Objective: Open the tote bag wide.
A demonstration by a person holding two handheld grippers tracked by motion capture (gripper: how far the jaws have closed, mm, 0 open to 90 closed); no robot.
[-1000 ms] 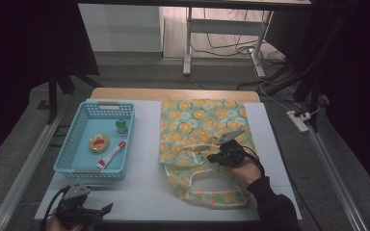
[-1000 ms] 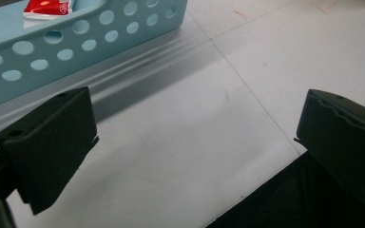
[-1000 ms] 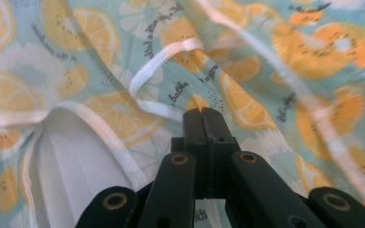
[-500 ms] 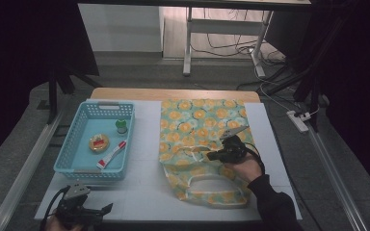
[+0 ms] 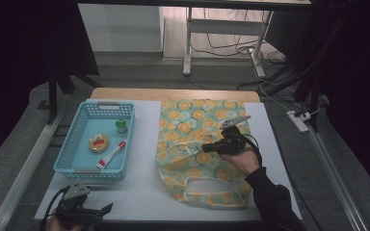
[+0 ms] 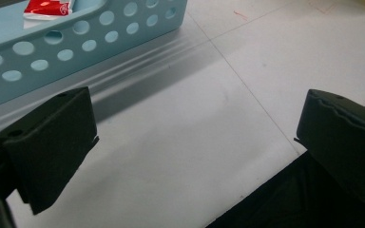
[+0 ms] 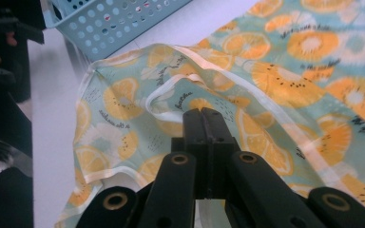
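A cloth bag [image 5: 197, 120] printed with orange slices lies flat on the white table, its handles toward the near edge. My right gripper [image 5: 207, 147] is over the bag's middle and points left. Its jaws are shut on the white-trimmed edge of the bag's top layer [image 7: 171, 88], which is pulled up into a fold at the closed tips of the right gripper [image 7: 202, 114]. My left gripper [image 5: 102, 210] rests at the table's near left corner. The left gripper [image 6: 195, 137] has its jaws spread wide over bare table, with nothing between them.
A light blue perforated basket [image 5: 67, 159] stands left of the bag, its wall [image 6: 76, 42] just beyond the left jaws. Inside are a green-capped item [image 5: 121, 126], a round yellow and red item [image 5: 99, 143] and a red and white tube [image 5: 112, 154]. A wooden strip runs along the far edge.
My right gripper has risen a little and drawn the bag's top layer up with it. The left gripper has stayed where it was.
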